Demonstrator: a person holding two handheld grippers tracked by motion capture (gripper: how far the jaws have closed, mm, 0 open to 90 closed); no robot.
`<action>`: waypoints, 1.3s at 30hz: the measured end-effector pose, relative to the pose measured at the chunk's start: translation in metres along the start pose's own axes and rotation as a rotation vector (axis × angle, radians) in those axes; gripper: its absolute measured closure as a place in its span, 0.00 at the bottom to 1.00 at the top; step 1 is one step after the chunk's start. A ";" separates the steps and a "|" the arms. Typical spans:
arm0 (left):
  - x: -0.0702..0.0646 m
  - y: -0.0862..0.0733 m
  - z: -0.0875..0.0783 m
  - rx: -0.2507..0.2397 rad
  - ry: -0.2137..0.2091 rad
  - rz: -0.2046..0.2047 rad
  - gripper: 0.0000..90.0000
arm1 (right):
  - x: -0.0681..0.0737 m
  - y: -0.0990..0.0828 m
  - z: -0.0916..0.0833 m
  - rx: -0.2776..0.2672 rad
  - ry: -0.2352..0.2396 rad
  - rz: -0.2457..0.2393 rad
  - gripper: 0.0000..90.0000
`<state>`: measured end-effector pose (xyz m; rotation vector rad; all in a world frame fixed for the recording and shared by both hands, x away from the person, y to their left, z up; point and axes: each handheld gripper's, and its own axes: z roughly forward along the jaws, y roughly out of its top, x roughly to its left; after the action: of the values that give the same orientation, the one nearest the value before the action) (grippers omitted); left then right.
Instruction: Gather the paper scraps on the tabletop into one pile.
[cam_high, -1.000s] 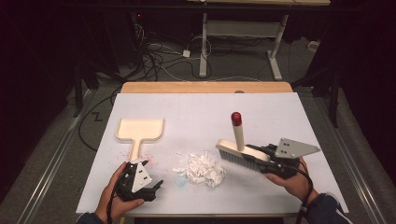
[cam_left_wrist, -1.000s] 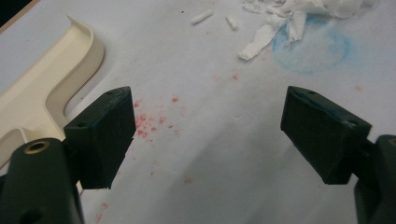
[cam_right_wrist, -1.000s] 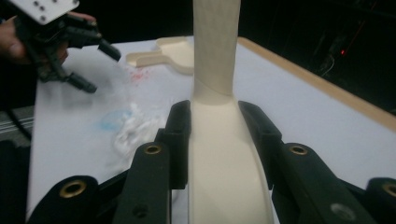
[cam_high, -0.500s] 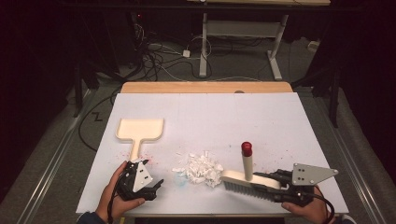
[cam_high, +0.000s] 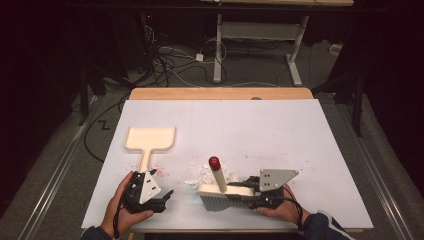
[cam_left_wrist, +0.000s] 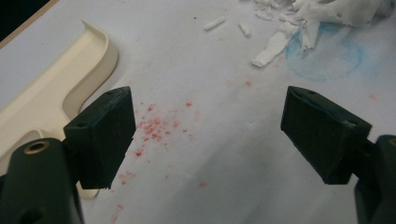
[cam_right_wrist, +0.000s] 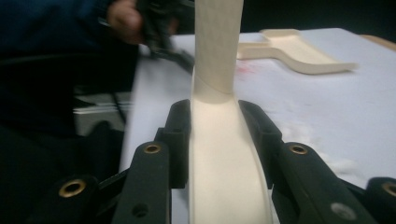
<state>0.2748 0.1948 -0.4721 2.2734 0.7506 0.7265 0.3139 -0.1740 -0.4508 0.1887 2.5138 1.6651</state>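
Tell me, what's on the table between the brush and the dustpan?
White paper scraps and red specks lie between the brush and the dustpan in the high view. The left gripper view also shows a blue smudge.

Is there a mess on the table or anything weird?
Yes. Torn white paper scraps lie scattered near the table's front, beside the brush that the right gripper holds. Tiny red crumbs and a faint blue smudge mark the white table cover too.

table (cam_high: 300, 130): white sheet | on it: dustpan (cam_high: 150, 140), paper scraps (cam_high: 200, 175)
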 end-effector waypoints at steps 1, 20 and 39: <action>0.000 0.000 0.000 -0.001 0.000 0.000 0.19 | -0.005 0.000 0.001 0.007 -0.010 0.008 0.75; 0.000 0.001 0.001 0.002 -0.008 0.006 0.19 | -0.033 0.015 0.013 -0.076 -0.034 0.057 0.76; -0.004 0.002 0.002 0.004 -0.018 0.017 0.19 | -0.028 0.009 -0.063 -0.072 -0.517 0.032 0.76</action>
<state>0.2743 0.1899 -0.4731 2.2896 0.7254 0.7124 0.3315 -0.2326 -0.4170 0.5722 2.0719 1.4765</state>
